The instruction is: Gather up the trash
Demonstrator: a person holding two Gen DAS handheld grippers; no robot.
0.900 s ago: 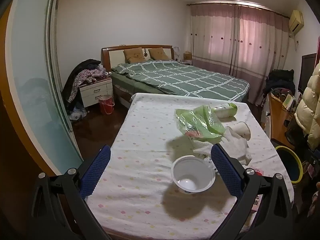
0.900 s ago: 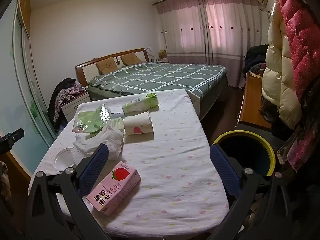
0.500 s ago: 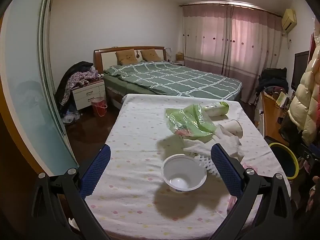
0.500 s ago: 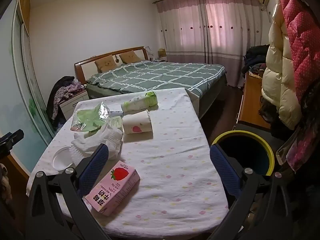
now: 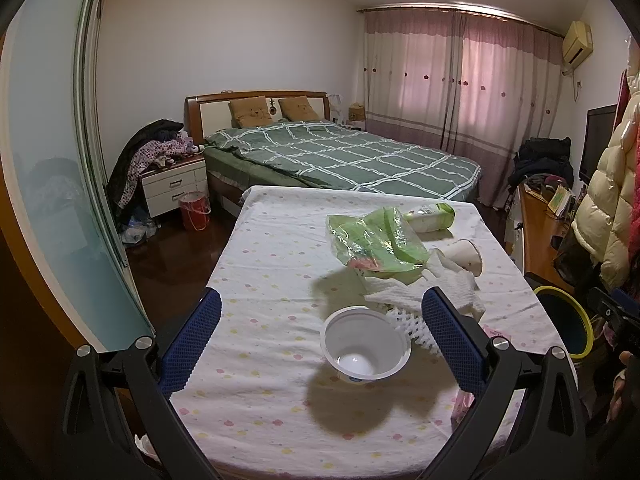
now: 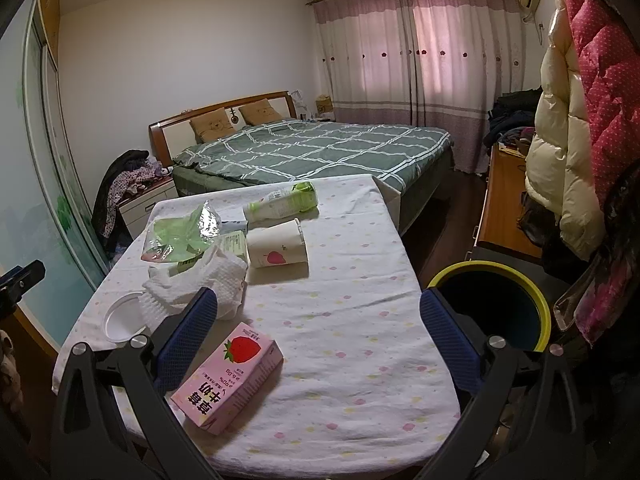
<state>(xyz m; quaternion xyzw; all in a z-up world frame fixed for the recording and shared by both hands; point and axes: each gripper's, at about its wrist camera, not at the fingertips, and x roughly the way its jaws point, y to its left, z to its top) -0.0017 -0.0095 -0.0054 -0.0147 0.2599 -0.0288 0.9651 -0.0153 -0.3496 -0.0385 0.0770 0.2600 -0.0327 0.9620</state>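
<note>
Beside table (image 6: 360,280), yellow-rimmed bin (image 6: 490,308)

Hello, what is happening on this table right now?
A person holds two grippers over a table strewn with trash. The left gripper is open above a white plastic cup; the right gripper is open near a pink strawberry milk carton. Nothing is held yet. A yellow-rimmed bin waits beside.

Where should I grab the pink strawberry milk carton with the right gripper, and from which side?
Grip the pink carton across its two long narrow sides, about mid-length. It lies flat on the table, slanted, just ahead of the right gripper, nearer its left finger. Come down from above, shifted left and turned to match the slant. The jaws are open and look wide enough to straddle it.
</note>
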